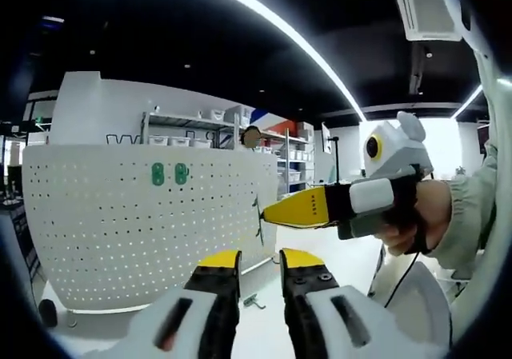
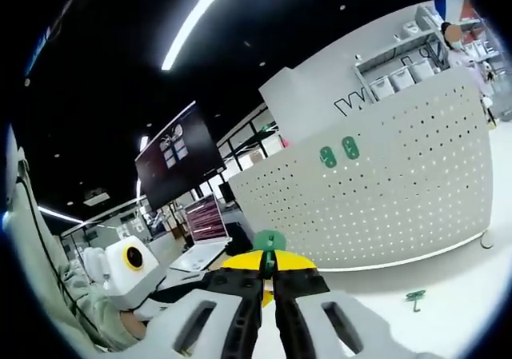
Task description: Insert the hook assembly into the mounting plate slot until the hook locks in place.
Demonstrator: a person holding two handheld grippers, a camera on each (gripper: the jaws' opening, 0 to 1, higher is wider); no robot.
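Left gripper: jaws apart, nothing between the yellow tips. Ahead of them, upright white pegboard mounting plate with two green hooks seated high on its face. Just beyond the tips, on the white tabletop, one loose green hook. Above and right of the jaws, right gripper in a person's hand, tips pinching a green hook assembly near the plate's edge.

Right gripper: jaws clamped together on the hook assembly, sticking up past the tips. Mounting plate ahead and right; loose hook on the tabletop right of the jaws. Left gripper visible at lower left, near a laptop.
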